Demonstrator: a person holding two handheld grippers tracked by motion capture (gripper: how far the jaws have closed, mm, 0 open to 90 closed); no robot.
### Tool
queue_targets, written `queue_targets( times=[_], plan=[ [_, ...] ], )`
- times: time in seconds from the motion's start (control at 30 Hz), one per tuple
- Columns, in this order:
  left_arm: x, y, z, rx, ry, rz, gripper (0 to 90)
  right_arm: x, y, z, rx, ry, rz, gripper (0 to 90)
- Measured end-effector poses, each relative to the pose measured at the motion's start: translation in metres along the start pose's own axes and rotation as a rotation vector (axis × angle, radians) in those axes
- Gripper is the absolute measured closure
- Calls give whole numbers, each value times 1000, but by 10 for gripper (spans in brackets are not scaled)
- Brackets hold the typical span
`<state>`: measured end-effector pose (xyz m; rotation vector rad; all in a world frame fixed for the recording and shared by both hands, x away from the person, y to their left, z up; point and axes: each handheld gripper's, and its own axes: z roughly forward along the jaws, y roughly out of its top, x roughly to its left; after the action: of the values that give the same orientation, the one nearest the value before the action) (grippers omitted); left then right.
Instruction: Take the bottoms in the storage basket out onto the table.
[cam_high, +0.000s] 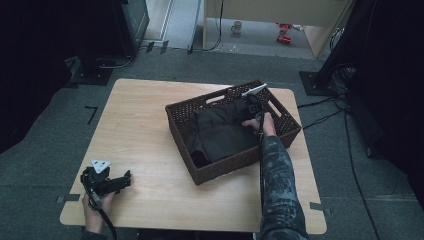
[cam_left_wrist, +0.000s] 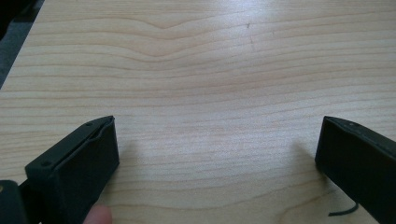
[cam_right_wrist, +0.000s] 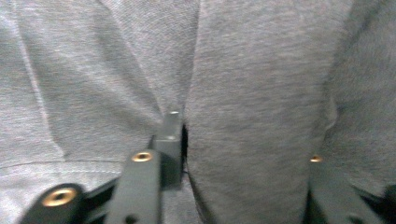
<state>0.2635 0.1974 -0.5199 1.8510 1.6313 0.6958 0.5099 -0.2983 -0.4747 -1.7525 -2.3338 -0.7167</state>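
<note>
Dark grey cloth (cam_high: 225, 132) is judged already placed in the wicker basket (cam_high: 280, 134), with the right claw (cam_right_wrist: 243, 154) pressed into it, grip indeterminable, and the left claw (cam_left_wrist: 217, 154) wide open, empty on the surface (cam_high: 145, 130).

My left gripper (cam_high: 118, 181) sits low at the table's (cam_high: 145, 130) near left corner, resting on the wood, my left hand (cam_high: 94, 204) wrapped round its rear from below, cable trailing back past my wrist. In the left gripper view both jaws stand wide apart, a fingertip (cam_left_wrist: 99, 215) of mine peeking beside the left one. My right arm, sleeve (cam_high: 276, 185) and all, stretches forward over the table's right half. My right hand (cam_high: 265, 124) tips the right gripper (cam_right_wrist: 243, 140) downward, the grey plate (cam_high: 254, 90) at its far end. Its jaws are parted, pressed into cloth.
</note>
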Motion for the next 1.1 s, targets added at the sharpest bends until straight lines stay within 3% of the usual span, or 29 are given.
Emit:
queue_targets(
  times=[0.13, 0.37, 0.63, 0.8, 1.1],
  plan=[
    [0, 0, 0, 1, -1, -1, 0, 3, 2, -4, 8, 2, 4, 708],
    [0, 0, 0, 1, -1, 0, 0, 11, 2, -13, -15, -12, -10, 730],
    [0, 0, 0, 0, 0, 0, 0, 18, -3, -30, -97, 28, -18, 740],
    [0, 0, 0, 0, 1, 1, 0, 26, -7, -46, -157, 67, -52, 743],
    [0, 0, 0, -2, 2, 2, 0, 34, -11, -65, -220, 137, -76, 744]
  ],
)
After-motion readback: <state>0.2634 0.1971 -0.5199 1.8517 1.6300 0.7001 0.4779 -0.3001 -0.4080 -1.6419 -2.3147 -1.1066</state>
